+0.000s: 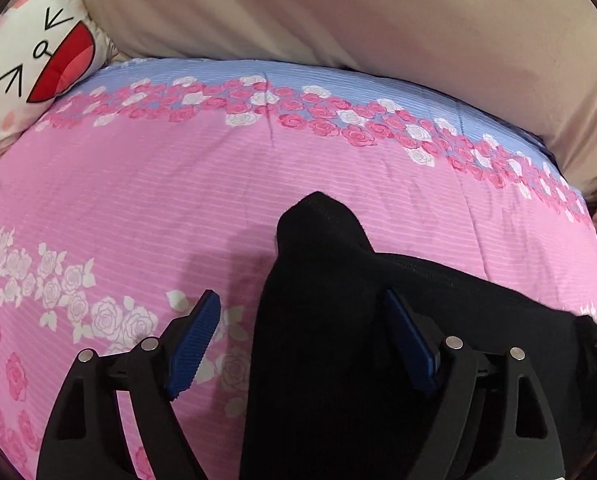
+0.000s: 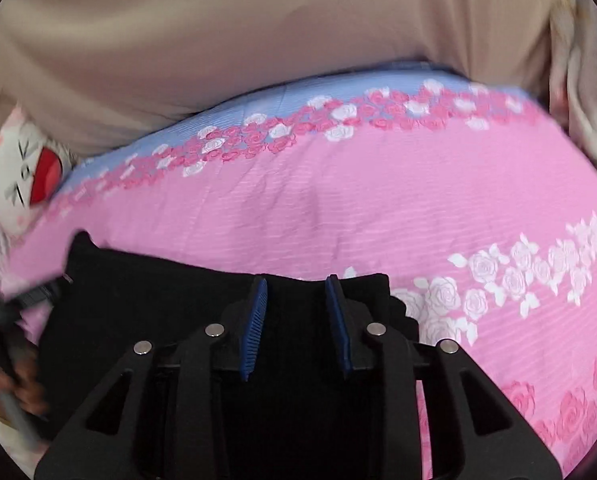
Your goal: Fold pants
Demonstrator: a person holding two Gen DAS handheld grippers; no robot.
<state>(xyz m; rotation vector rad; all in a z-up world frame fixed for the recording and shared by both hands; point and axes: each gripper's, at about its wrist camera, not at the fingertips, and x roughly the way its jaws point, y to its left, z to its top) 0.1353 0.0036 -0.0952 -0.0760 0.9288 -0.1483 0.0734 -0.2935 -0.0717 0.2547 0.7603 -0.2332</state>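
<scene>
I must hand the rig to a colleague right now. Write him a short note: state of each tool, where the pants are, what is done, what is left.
Left tool: open wide; a fold of the pants lies between its pads, not pinched.
Right tool: nearly closed, with black cloth between the pads; whether it grips, I cannot tell.
Pants: bunched on the pink quilt, near its front edge.
Done: no neat fold visible.
Left: spread flat, then fold.

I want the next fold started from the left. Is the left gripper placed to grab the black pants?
Probably yes: the left gripper stands open with the black pants bunched between its pads, and nothing else on the pink bedspread blocks it.
</scene>
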